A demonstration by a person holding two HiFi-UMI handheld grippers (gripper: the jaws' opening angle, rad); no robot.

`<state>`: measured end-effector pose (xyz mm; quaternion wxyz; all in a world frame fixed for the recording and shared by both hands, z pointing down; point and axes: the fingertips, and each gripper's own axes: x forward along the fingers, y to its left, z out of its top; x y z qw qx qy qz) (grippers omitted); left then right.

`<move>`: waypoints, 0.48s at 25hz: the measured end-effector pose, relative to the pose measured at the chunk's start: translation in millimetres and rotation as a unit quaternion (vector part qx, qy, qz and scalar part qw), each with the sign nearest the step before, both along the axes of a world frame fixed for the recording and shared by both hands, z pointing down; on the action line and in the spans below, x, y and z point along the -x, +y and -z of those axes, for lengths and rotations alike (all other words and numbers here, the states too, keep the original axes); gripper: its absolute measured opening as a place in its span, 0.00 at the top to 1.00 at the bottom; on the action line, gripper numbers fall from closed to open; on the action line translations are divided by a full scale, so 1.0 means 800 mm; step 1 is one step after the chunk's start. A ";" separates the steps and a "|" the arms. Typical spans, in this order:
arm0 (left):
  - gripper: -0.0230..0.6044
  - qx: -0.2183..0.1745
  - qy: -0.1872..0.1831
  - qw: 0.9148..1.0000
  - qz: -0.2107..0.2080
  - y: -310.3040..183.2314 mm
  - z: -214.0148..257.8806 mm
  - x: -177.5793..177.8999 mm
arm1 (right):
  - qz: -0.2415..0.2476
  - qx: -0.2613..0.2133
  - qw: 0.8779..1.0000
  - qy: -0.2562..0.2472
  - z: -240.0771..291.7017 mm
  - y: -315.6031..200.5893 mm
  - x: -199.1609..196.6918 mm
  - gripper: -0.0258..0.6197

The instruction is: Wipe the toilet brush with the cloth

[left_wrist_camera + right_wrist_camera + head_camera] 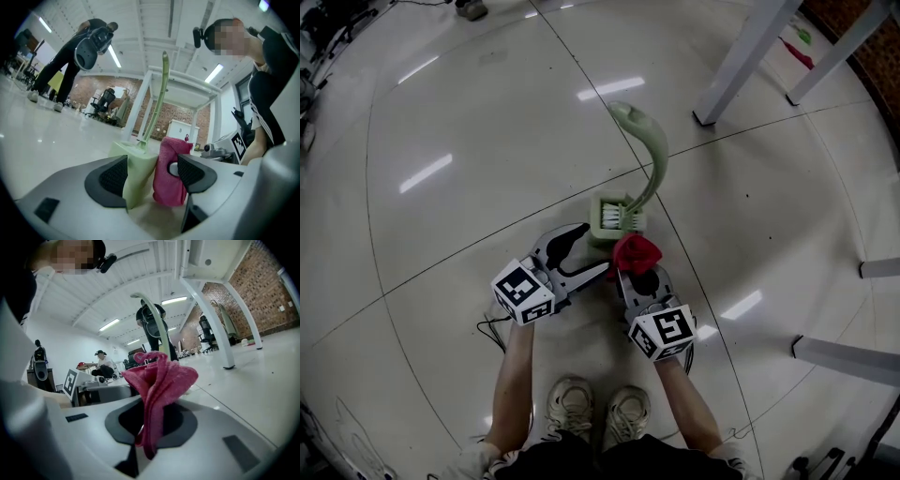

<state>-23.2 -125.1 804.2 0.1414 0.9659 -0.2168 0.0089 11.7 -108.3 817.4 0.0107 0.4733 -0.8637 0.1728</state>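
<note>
1. We see the pale green plastic toilet brush (652, 155), curved handle up, standing in its square green holder (617, 221) on the glossy tiled floor (469, 112).
2. The crumpled red cloth (636, 252) sits just beside the holder, pinched by our right gripper (638, 274).
3. Our left gripper (592, 247) is spread, with the holder against one jaw.

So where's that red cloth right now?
The cloth is near the head view's centre, pinched in the right gripper's jaws, right beside the base of the green toilet brush.

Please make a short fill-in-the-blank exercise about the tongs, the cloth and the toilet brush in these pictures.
The right tongs are shut on the red ___.
The left tongs are ___, not shut.
The toilet brush stands in its green ___ on the floor.
Missing words: cloth; open; holder.
</note>
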 end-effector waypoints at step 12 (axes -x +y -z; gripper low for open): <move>0.46 -0.034 0.011 0.998 0.052 -0.004 0.044 0.074 | 0.044 0.010 0.999 0.002 -0.009 -0.005 0.057 0.91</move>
